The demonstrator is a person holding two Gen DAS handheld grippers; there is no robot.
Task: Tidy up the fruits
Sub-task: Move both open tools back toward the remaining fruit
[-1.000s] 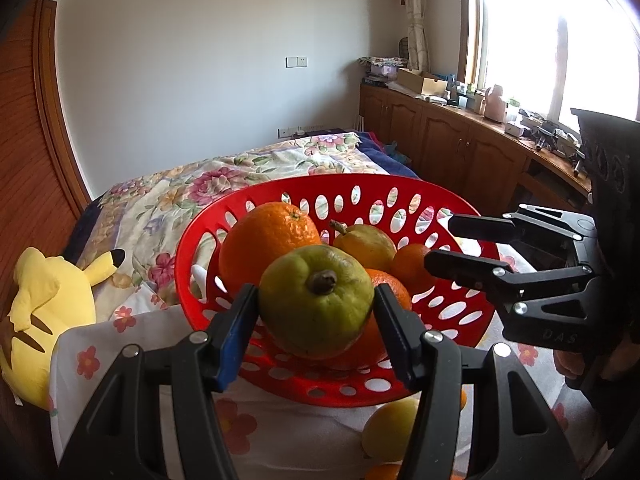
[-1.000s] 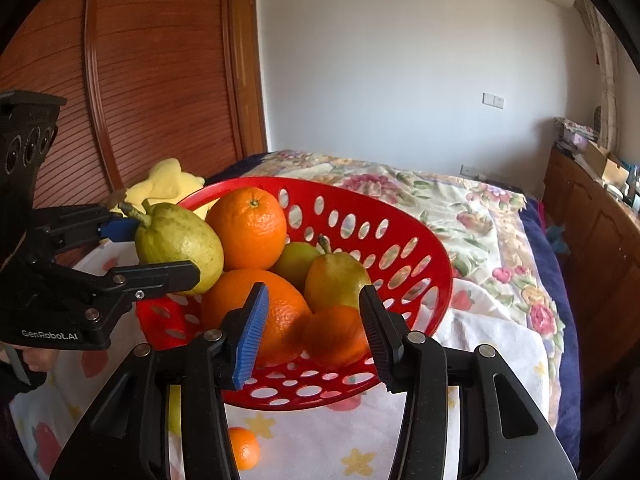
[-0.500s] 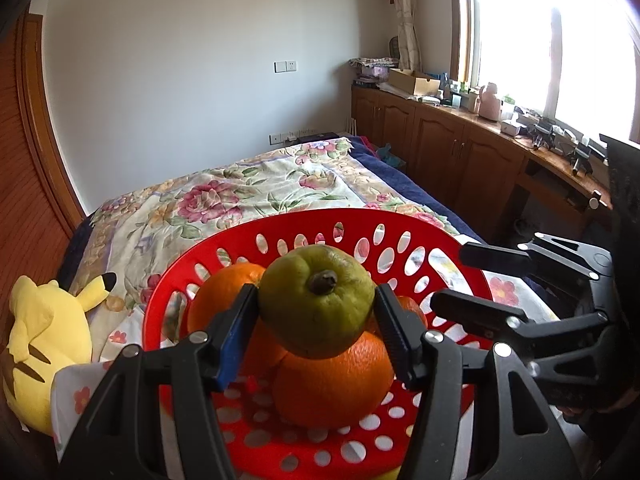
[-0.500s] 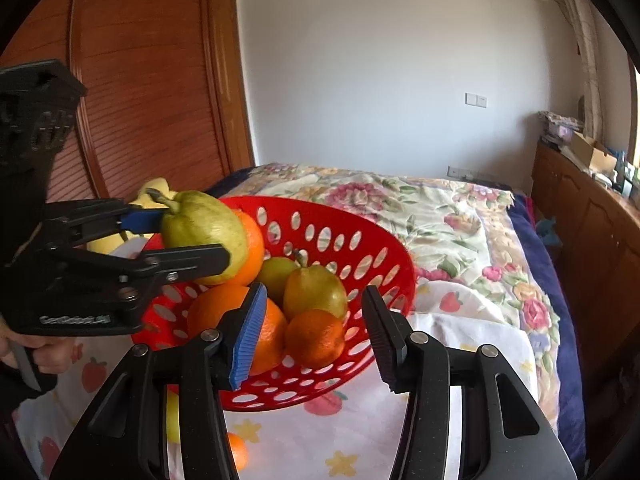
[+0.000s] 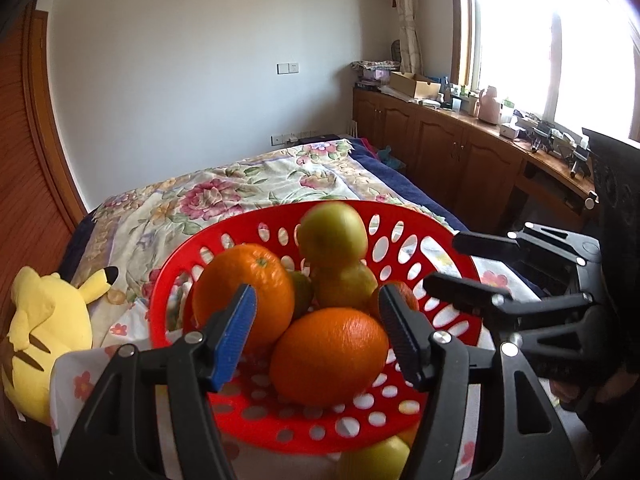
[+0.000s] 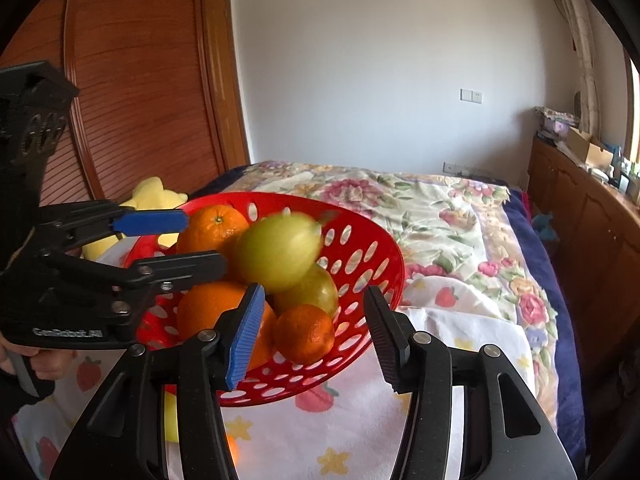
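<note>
I see a yellow plush (image 5: 44,336) at the bed's (image 5: 248,188) left edge, cabinets (image 5: 452,152) along the window wall.

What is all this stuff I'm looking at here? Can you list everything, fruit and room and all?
basket: one, red, holed plastic, on a printed cloth at the bed's near end
oranges: two large in the basket, plus a small one
green pear: one, blurred, on top of the pile, free of both grippers
yellow-green pears: at least one, under it
loose fruit: yellowish, on the cloth below the basket, count unclear
plush toy: one, yellow, left of the basket
bed: floral cover
cabinets: wooden, cluttered top, under the window
left gripper: fingers opening, nothing between them
right gripper: fingers opening, empty
</note>
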